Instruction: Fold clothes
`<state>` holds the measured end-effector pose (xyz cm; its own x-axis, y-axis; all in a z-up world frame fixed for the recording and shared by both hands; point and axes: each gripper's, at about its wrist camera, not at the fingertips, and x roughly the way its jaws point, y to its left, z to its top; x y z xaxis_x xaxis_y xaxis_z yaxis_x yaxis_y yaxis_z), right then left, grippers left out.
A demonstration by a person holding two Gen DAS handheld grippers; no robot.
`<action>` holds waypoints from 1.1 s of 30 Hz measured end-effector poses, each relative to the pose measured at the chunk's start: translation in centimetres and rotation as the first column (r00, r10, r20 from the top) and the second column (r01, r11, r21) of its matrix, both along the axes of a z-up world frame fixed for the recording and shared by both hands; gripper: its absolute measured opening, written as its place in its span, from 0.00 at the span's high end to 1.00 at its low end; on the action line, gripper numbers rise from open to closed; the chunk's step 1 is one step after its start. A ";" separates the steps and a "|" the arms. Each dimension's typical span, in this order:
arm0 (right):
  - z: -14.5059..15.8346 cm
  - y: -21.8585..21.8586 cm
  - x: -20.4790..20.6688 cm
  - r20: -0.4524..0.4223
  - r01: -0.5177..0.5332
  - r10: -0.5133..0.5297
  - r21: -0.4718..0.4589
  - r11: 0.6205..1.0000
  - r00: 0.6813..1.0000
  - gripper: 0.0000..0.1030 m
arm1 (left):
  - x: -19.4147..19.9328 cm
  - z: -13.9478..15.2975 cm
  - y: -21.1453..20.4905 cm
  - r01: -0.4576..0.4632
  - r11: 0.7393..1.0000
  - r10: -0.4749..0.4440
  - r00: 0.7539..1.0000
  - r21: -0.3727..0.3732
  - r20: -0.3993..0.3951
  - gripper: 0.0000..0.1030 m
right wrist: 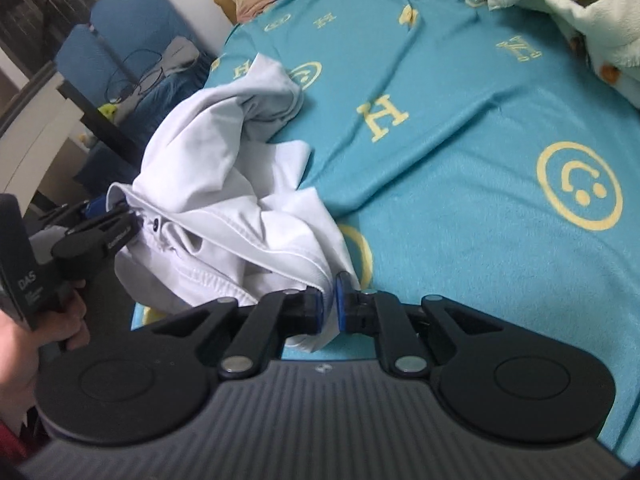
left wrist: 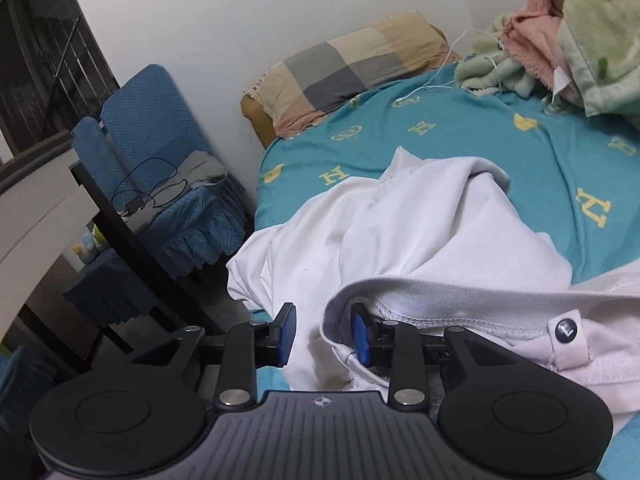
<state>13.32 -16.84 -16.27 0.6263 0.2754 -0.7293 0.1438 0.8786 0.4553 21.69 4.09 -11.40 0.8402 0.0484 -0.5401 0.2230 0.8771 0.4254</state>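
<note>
Near the foot edge of the bed, on the turquoise sheet [right wrist: 460,128] with its yellow letters and smiley rings, lay the white garment [left wrist: 420,220], crumpled into a heap with its grey ribbed collar [left wrist: 440,286] nearest the cameras and a small round size tag [left wrist: 567,330] beside that collar. Its long axis, as far as the bunching allowed a judgement, ran from the collar away toward the pillow [left wrist: 348,68], with one loose end trailing off over the bed's side. The left claw [left wrist: 322,334] stood partly open with the collar's edge between its blue pads, and I could not tell whether the pads pressed the cloth. The right claw [right wrist: 329,306] was nearly shut and pinched a fold of the white fabric at the heap's near right corner. The step in hand looked like taking two holds near the neckline to lift and spread the piece. To do it well, the left pads should probably bite on the collar seam alone and not on layers beneath, and both holds should then draw apart evenly so the cloth opens flat. Beyond lay a green and pink blanket [left wrist: 580,40] and a white cable [left wrist: 452,76]; a blue chair [left wrist: 152,132] stood beside the bed
</note>
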 end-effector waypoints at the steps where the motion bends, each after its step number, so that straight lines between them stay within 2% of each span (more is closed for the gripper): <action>1: 0.1 0.0 0.0 0.005 0.000 0.000 0.007 1.000 1.000 0.89 | 0.1 0.3 0.2 -0.005 1.000 0.005 1.000 -0.022 0.004 0.75; 2: 0.2 0.0 -0.1 0.011 0.000 0.000 0.016 1.000 1.000 0.89 | 0.0 1.0 0.5 -0.008 0.999 0.009 1.000 -0.049 0.021 0.84; 6: 1.4 -0.9 -0.4 0.071 0.023 -0.027 0.051 0.998 0.997 0.89 | -0.8 4.7 1.9 -0.005 0.981 0.030 0.992 -0.194 0.124 0.92; 10: 2.2 -1.2 -0.5 0.119 0.016 -0.023 0.062 0.998 0.993 0.89 | -2.7 8.5 2.7 0.091 0.928 -0.002 0.970 -0.361 0.241 0.94; 13: 2.4 -0.2 -0.4 0.116 -0.059 0.049 0.077 0.995 0.992 0.89 | -3.5 9.8 2.4 0.151 0.901 -0.038 0.961 -0.406 0.272 0.94; 15: 2.4 0.6 -0.2 0.103 -0.133 0.122 0.107 0.985 0.987 0.89 | -3.8 10.1 2.0 0.179 0.893 -0.065 0.959 -0.412 0.276 0.94; 17: 2.8 1.7 -0.1 0.105 -0.216 0.205 0.100 0.971 0.973 0.88 | -3.7 9.7 1.6 0.184 0.897 -0.079 0.962 -0.402 0.263 0.94; 20: 3.9 2.8 -0.3 0.133 -0.287 0.284 0.001 0.958 0.950 0.86 | -2.9 8.8 1.2 0.173 0.891 -0.086 0.972 -0.419 0.217 0.93; 22: 4.8 3.1 -0.6 0.163 -0.305 0.312 -0.066 0.950 0.936 0.80 | -2.5 8.0 0.9 0.151 0.889 -0.079 0.981 -0.433 0.179 0.91; 24: 5.7 2.8 -0.8 0.190 -0.305 0.321 -0.109 0.946 0.928 0.62 | -2.3 7.2 0.5 0.120 0.887 -0.064 0.988 -0.446 0.138 0.83; 25: 6.0 2.4 -0.8 0.203 -0.300 0.318 -0.117 0.947 0.926 0.58 | -2.3 6.9 0.4 0.097 0.887 -0.050 0.992 -0.451 0.115 0.77; 26: 6.3 2.0 -0.9 0.215 -0.294 0.315 -0.126 0.947 0.924 0.56 | -2.4 6.6 0.3 0.075 0.887 -0.037 0.995 -0.456 0.092 0.67; 27: 6.6 1.6 -0.8 0.222 -0.288 0.311 -0.130 0.949 0.924 0.56 | -2.5 6.3 0.2 0.050 0.885 -0.020 0.997 -0.462 0.068 0.62; 29: 6.9 0.8 -0.5 0.233 -0.275 0.300 -0.133 0.952 0.925 0.56 | -3.1 6.1 0.4 -0.020 0.871 0.035 0.999 -0.490 0.022 0.45; 32: 7.2 -0.4 -0.3 0.257 -0.255 0.279 -0.121 0.959 0.925 0.56 | -4.6 6.0 1.2 -0.140 0.824 0.112 0.990 -0.549 -0.084 0.39; 33: 7.3 -0.8 -0.2 0.265 -0.256 0.276 -0.110 0.960 0.924 0.56 | -5.3 5.9 1.3 -0.176 0.827 0.134 0.984 -0.534 -0.117 0.38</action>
